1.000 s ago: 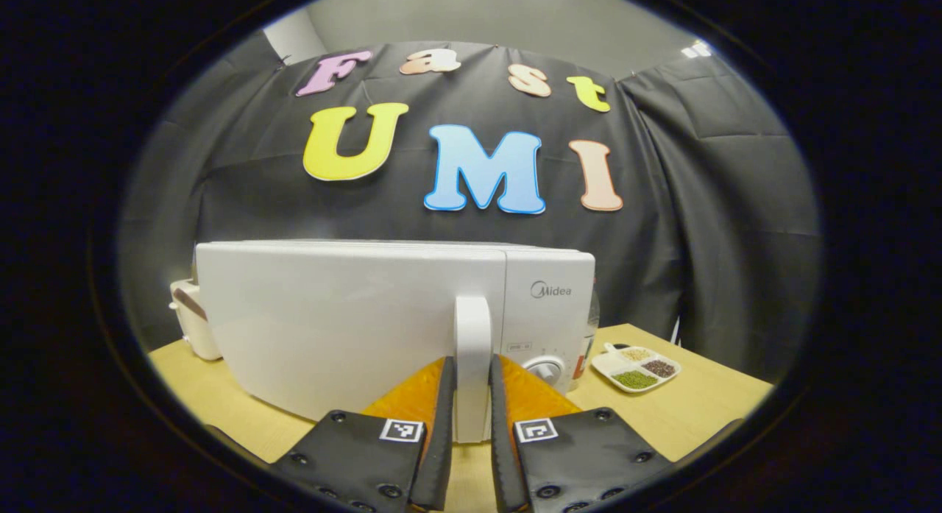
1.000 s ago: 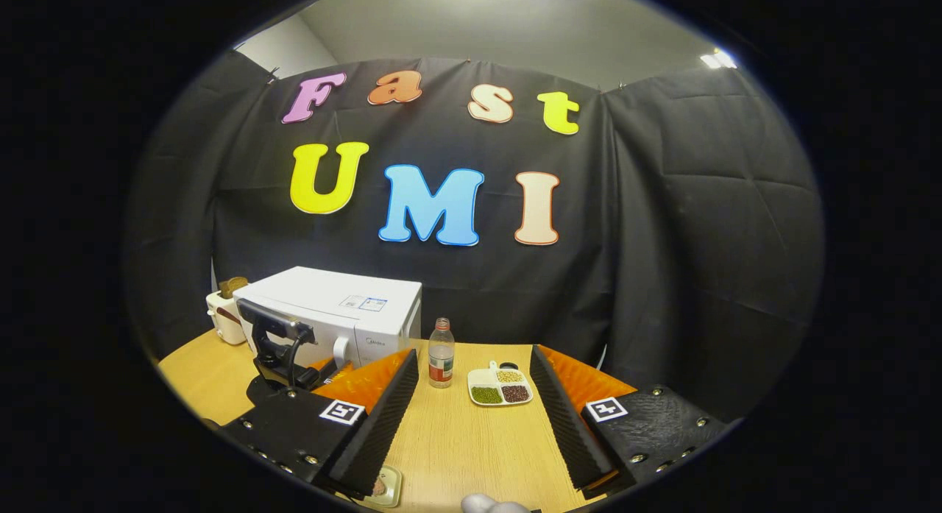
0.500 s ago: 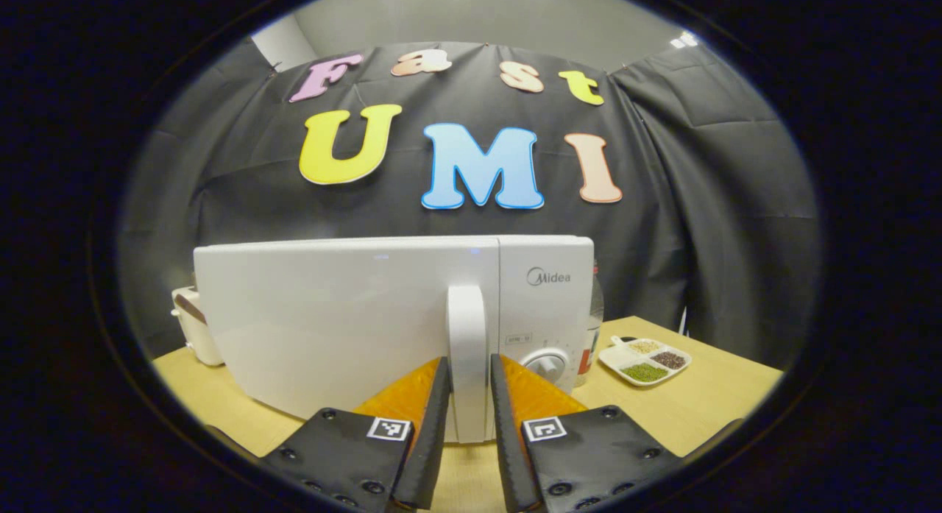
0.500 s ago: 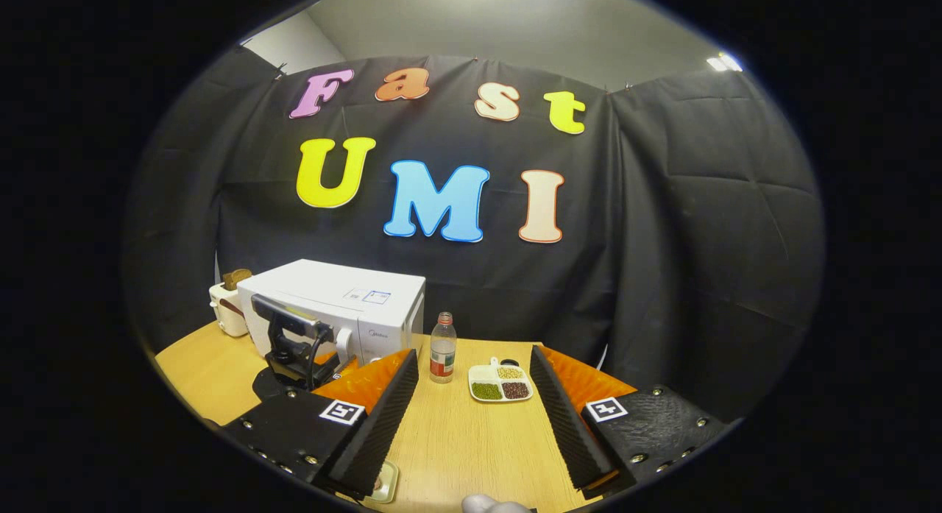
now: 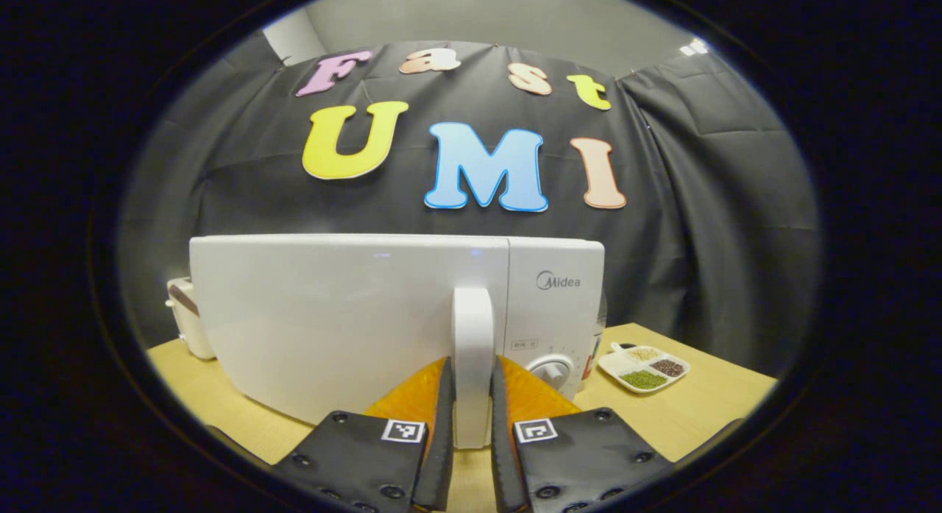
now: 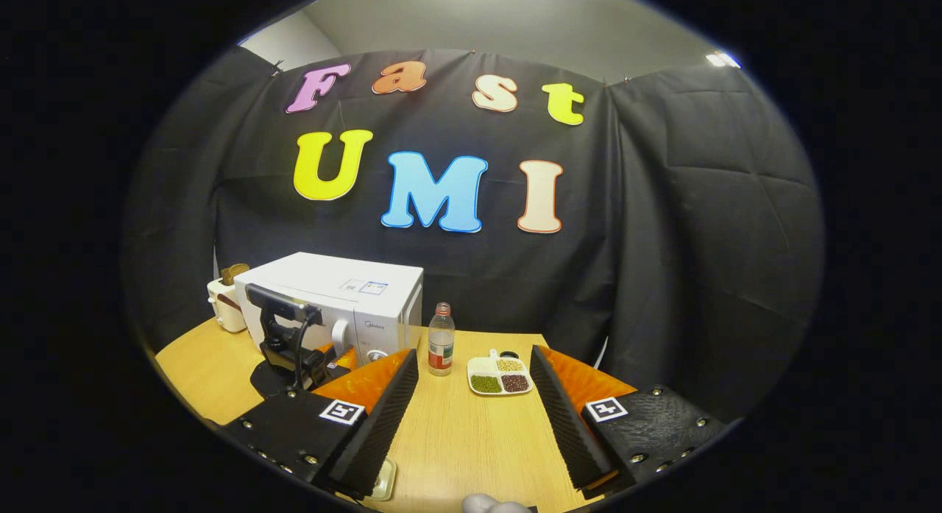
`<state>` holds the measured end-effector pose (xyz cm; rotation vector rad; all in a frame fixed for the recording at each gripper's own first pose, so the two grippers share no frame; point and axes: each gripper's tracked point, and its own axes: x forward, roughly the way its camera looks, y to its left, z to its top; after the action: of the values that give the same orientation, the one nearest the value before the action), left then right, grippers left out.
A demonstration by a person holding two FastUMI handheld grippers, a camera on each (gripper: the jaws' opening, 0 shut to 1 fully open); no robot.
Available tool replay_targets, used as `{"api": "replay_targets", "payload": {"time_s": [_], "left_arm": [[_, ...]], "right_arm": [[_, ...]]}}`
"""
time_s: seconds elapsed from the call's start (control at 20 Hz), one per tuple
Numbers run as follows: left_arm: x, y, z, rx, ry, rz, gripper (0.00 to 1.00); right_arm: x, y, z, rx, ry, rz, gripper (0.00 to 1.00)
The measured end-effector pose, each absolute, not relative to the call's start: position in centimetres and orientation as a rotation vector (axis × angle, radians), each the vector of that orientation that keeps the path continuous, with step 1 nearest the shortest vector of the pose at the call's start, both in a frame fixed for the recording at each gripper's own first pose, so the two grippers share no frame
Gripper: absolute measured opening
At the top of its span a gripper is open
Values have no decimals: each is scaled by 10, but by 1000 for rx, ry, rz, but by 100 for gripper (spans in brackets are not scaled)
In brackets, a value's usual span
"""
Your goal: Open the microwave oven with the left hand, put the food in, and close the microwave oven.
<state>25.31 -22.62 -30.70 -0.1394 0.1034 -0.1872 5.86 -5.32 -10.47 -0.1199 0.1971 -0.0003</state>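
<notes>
Now the left hand-held gripper (image 5: 469,425) is pinching the microwave oven (image 5: 353,322)'s stiff, smooth upright handle (image 5: 472,351); the right hand-held gripper (image 6: 471,417) is hovering spread.

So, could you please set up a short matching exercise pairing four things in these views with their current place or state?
Things:
1. left gripper
2. right gripper
3. bottle
4. sectioned dish

Places or states:
A. stands upright on the table beside the microwave
B. closed on the microwave door handle
C. open, holding nothing
D. holds three kinds of grains

Pairs: 1-B, 2-C, 3-A, 4-D
</notes>
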Motion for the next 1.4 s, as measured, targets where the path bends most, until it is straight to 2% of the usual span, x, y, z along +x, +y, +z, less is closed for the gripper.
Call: {"api": "replay_targets", "payload": {"time_s": [0.05, 0.2, 0.55, 0.65, 0.75, 1.4], "left_arm": [[250, -225, -306, -136, 110, -191, 29], [251, -225, -305, -121, 115, -192, 24], [245, -224, -304, -151, 123, -211, 24], [230, -220, -311, -136, 135, -202, 21], [210, -213, -302, -97, 66, -200, 21], [84, -134, -304, -82, 91, -275, 22]], "right_arm": [[59, -52, -104, -121, 199, 3, 94], [57, -49, -104, -125, 196, 11, 94], [52, -54, -105, -127, 196, 10, 94], [50, -53, -105, -132, 199, 11, 94], [48, -51, -105, -132, 196, 15, 94], [20, 19, -113, -100, 203, 119, 94]]}}
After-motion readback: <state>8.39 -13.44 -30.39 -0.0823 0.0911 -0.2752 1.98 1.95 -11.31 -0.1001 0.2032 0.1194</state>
